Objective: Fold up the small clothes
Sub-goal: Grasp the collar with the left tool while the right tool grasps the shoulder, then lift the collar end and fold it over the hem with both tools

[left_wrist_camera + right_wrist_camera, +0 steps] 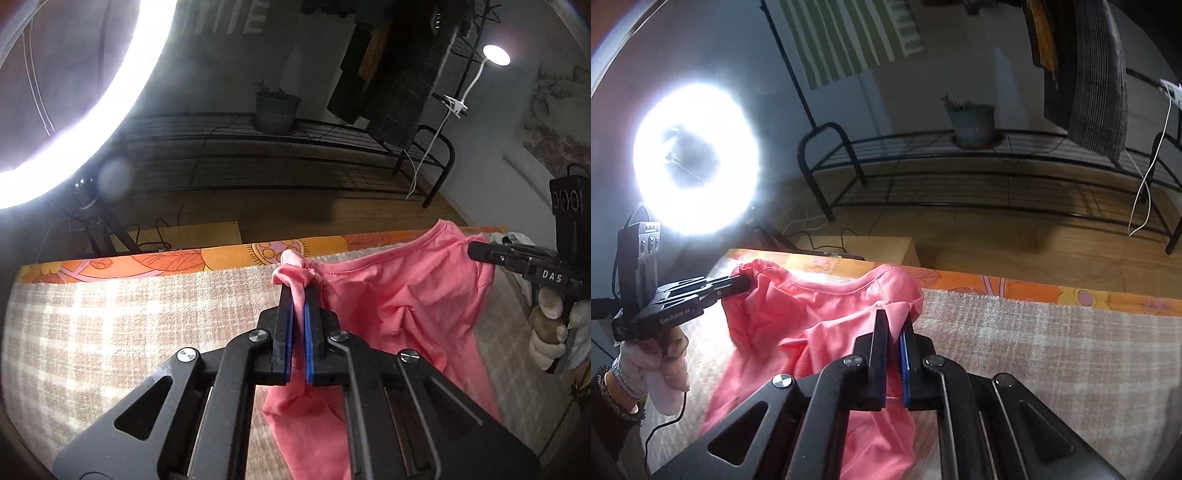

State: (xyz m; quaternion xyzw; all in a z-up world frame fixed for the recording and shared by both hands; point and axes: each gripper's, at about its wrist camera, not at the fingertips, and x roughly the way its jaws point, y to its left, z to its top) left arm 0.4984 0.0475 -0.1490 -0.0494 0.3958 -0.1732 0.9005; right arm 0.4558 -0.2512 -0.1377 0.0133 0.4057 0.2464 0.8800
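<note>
The pink garment [399, 306] runs past the bottom edge, hem unseen.

A ring light [696, 158] blows out white with hazy glare; a small lamp [496, 55] glows; the room is dim, fisheye edges bent and dark.

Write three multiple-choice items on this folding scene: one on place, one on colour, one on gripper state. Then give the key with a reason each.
1. Where is the potted plant?
A. on the black wire rack
B. on the checked blanket
C. on the floor

2. What colour is the garment?
A. green
B. pink
C. white

3. How is the left gripper?
A. open, above the cloth
B. shut on nothing
C. shut on a bunched edge of the garment

Key: 1 A, the pot stands on the rack's upper shelf. 2 B, the cloth is pink in both views. 3 C, pink fabric is pinched between its fingers; the right gripper grips another edge.
</note>
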